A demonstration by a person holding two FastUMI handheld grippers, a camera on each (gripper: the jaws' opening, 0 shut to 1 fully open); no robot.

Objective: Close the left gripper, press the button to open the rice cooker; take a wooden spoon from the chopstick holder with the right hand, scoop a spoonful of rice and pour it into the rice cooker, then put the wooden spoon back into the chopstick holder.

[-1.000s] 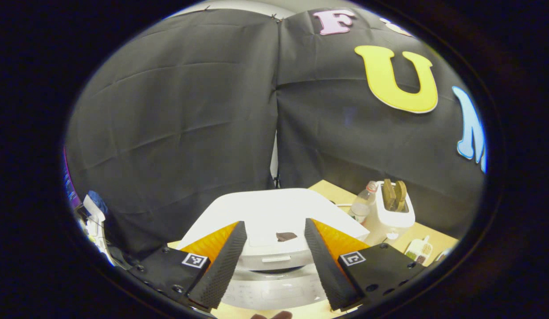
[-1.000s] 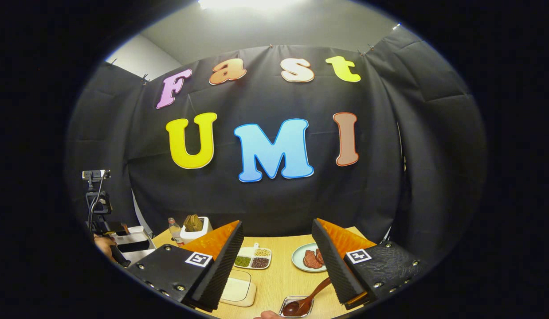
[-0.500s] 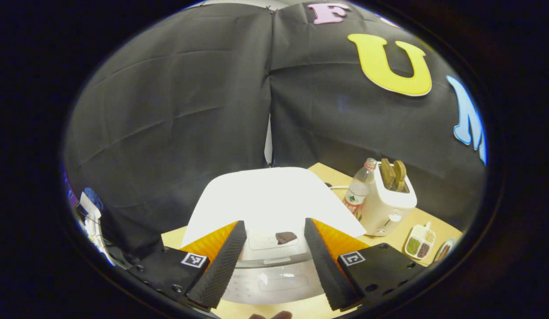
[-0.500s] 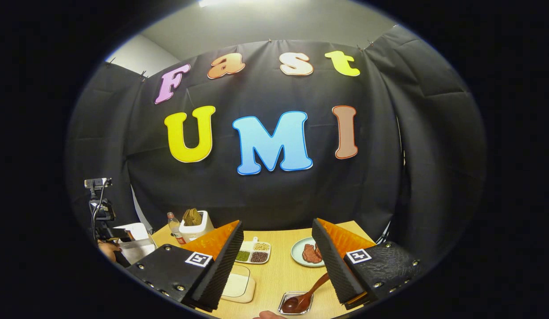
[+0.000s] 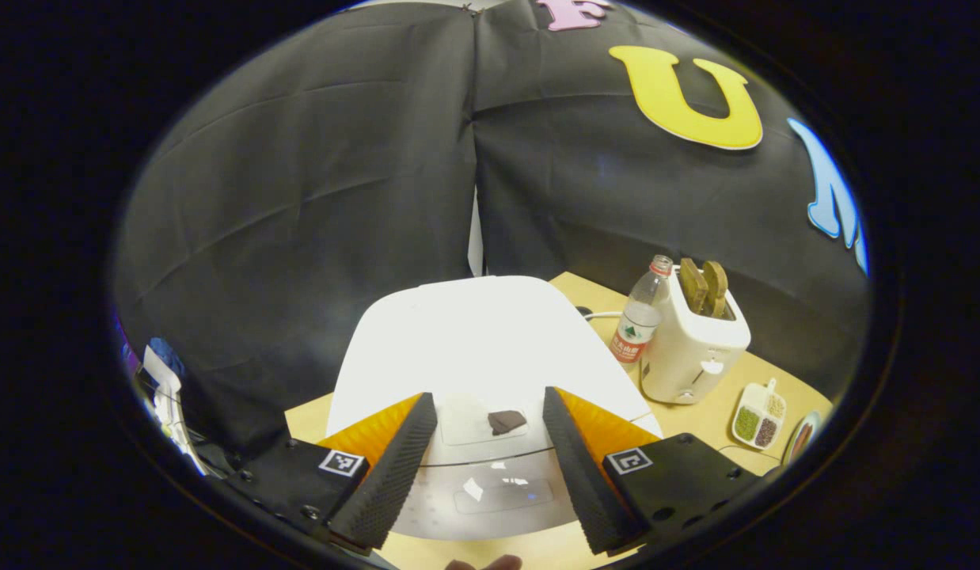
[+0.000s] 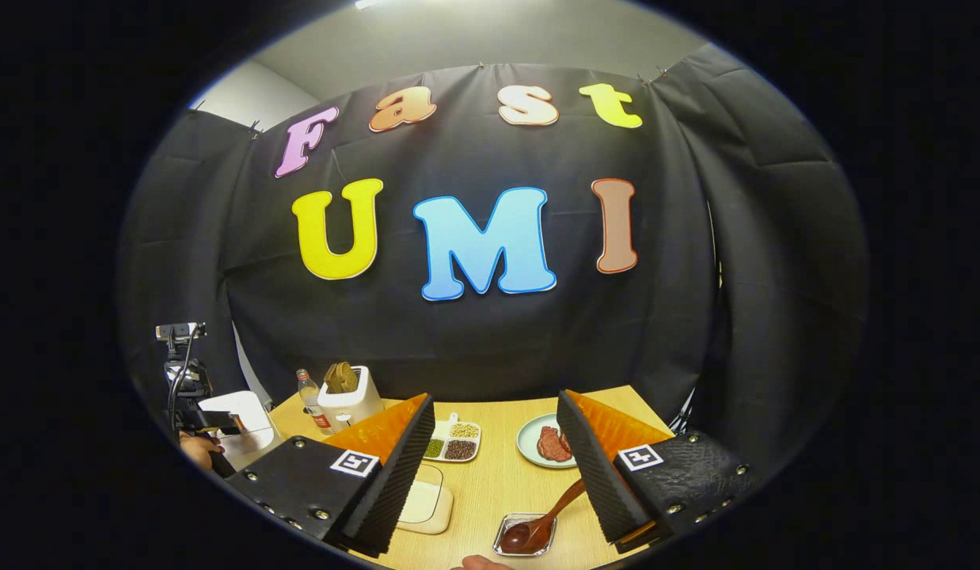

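**Over the rice cooker, both grippers spread**

Above the desk's left end, the left hand-held gripper (image 5: 482, 467) hovered with fingers spread over the white rice cooker (image 5: 474, 348), its lid down and its front edge cut off. The right hand-held gripper (image 6: 494, 475) was spread too, empty, above the wooden spoon (image 6: 541, 526) lying in a small tray (image 6: 506, 546) partly hidden below.

Each gripper, left (image 5: 482, 467) and right (image 6: 498, 475), has two wedge-shaped fingers with ribbed inner pads. Behind the jaws sit black blocks studded with screws. A small square black-and-white marker tops each block beside its finger.
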